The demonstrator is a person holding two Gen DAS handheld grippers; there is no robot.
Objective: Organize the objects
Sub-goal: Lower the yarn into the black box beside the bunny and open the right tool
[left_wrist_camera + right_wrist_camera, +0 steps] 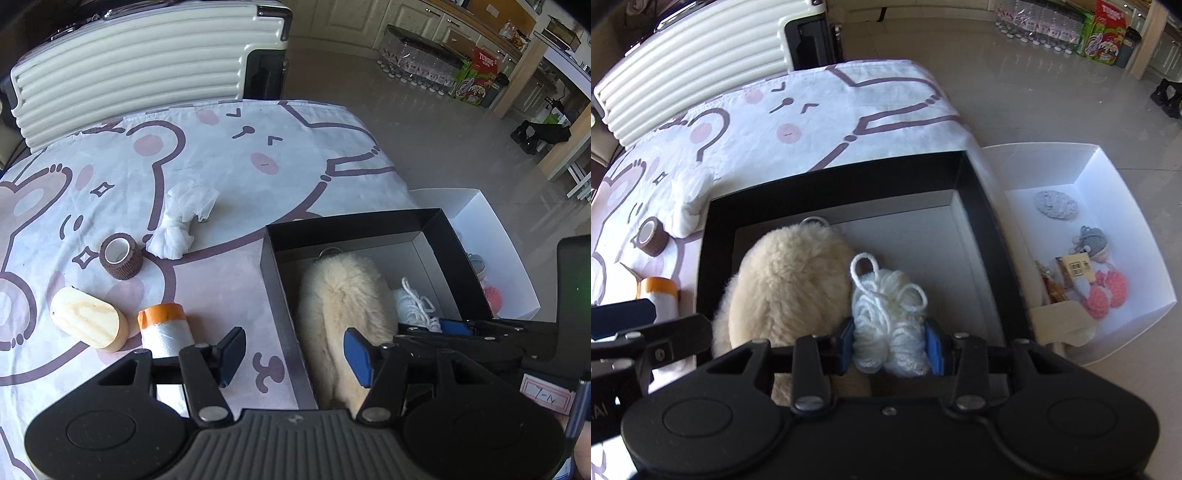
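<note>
A black box stands on the bed at the right and holds a cream fluffy piece with a metal ring at its far end. My left gripper is open and straddles the box's left wall, its right pad beside the fur. My right gripper is shut on a bundle of white yarn, low inside the black box and just right of the fluffy piece.
On the cartoon bedsheet lie a brown tape roll, a wooden oval block, an orange-capped white roll and crumpled tissue. A white box with crochet items sits right of the bed. A ribbed suitcase stands behind.
</note>
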